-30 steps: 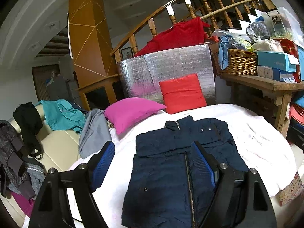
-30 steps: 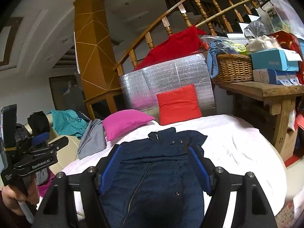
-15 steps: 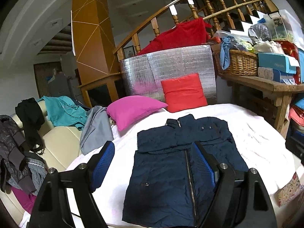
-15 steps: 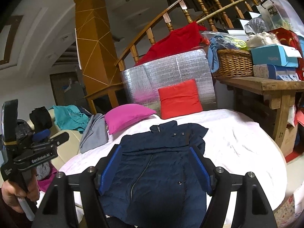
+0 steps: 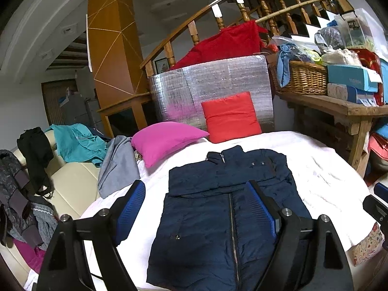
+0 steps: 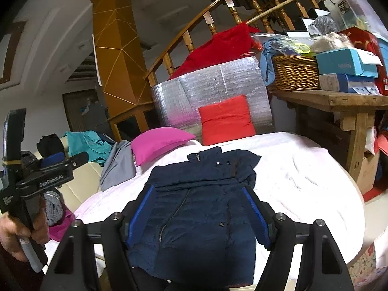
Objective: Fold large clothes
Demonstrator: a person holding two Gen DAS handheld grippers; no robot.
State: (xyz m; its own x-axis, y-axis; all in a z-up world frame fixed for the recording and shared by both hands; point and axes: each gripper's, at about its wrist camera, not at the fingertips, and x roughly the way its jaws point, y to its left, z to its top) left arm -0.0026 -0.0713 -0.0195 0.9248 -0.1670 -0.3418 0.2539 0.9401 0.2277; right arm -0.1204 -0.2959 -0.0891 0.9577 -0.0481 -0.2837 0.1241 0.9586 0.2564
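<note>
- Navy puffer jacket lies flat, zipped, sleeves folded in, on the white bed.
- Left gripper and right gripper hover above it, jaws spread, empty.

Dim indoor light, sharp focus, fisheye-bent edges, dark corners
</note>
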